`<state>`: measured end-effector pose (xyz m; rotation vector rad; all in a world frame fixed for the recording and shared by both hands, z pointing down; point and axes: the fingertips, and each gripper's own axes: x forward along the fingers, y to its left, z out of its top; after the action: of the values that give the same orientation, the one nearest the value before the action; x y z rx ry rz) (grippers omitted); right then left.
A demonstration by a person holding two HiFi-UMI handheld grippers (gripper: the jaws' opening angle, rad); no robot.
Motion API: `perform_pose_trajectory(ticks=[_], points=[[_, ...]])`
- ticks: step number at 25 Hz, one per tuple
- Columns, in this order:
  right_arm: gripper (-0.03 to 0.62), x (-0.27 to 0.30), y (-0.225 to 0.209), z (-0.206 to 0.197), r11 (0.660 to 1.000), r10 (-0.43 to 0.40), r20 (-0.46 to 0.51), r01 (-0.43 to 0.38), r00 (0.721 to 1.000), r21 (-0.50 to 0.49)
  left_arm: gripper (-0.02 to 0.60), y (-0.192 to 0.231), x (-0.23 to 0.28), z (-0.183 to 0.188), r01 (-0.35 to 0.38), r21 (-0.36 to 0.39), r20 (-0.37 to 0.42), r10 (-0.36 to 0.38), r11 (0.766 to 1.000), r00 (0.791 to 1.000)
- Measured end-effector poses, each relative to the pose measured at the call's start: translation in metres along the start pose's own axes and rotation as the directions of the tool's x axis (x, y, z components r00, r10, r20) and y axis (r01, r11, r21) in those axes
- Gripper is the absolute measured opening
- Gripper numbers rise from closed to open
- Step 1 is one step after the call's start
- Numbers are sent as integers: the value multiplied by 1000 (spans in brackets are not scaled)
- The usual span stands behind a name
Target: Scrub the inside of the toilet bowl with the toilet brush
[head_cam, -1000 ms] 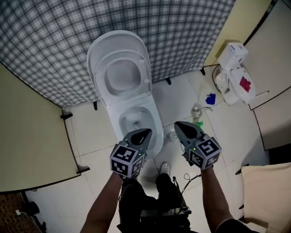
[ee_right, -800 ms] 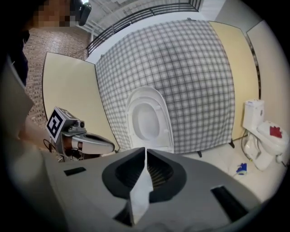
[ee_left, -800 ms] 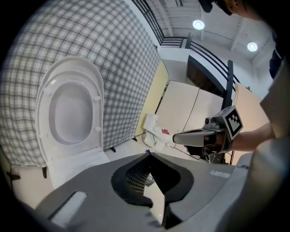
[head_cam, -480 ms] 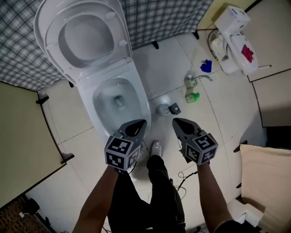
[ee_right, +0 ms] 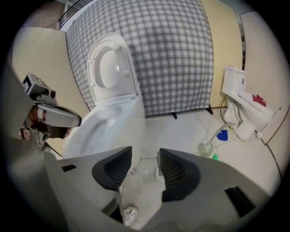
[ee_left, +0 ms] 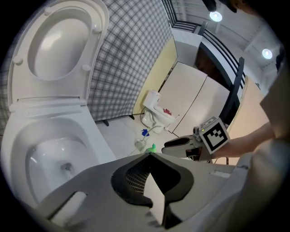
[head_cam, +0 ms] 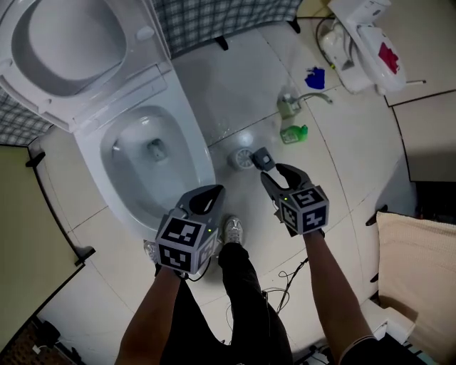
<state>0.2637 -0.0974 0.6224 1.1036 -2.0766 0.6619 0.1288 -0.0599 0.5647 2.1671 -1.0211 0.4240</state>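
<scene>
The white toilet (head_cam: 92, 153) stands with lid and seat up, and its bowl (head_cam: 146, 153) holds water. A round shiny thing (head_cam: 241, 158) and a dark square-topped piece (head_cam: 261, 158) sit on the floor tiles right of the toilet; I cannot tell whether this is the brush. My right gripper (head_cam: 269, 174) hangs just short of that piece. Its jaws have just been opening, and only floor shows between them (ee_right: 144, 156). My left gripper (head_cam: 209, 194) is shut and empty, over the bowl's near rim, and it looks toward the bowl (ee_left: 54, 158).
A green bottle (head_cam: 294, 132), a clear spray bottle (head_cam: 288, 107) and a blue thing (head_cam: 314, 77) stand on the tiles further right. A white appliance (head_cam: 360, 43) stands in the corner. There is a plaid wall (head_cam: 214, 18) behind, a beige cushion (head_cam: 417, 271) at right, and my shoe (head_cam: 233, 229) and a cable (head_cam: 285, 274) below.
Both grippers have sunk toward the floor and the toilet has slid up and left in view. The right gripper's jaws have opened and its tip has come up to the dark piece.
</scene>
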Motion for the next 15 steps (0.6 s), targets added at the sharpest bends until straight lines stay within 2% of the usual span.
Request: perform_pose_trajectory(ticks=[5, 7, 8, 10, 15], points=[[253, 51, -30, -24, 999, -43, -87, 40, 995, -31, 9, 13, 17, -11, -12, -23, -13, 12, 1000, 1000], [260, 69, -38, -32, 998, -40, -135, 33, 990, -49, 9, 20, 21, -11, -31, -4, -20, 31, 1000, 999], [288, 79, -41, -38, 998, -36, -164, 26, 986, -59, 9, 24, 22, -11, -43, 12, -23, 43, 999, 999], [291, 97, -46, -48, 997, -26, -218, 9, 976, -80, 9, 31, 24, -11, -58, 27, -25, 58, 998, 998], [291, 128, -55, -62, 994, -38, -305, 5, 952, -107, 9, 41, 32, -6, -67, 7, -19, 68, 998, 998]])
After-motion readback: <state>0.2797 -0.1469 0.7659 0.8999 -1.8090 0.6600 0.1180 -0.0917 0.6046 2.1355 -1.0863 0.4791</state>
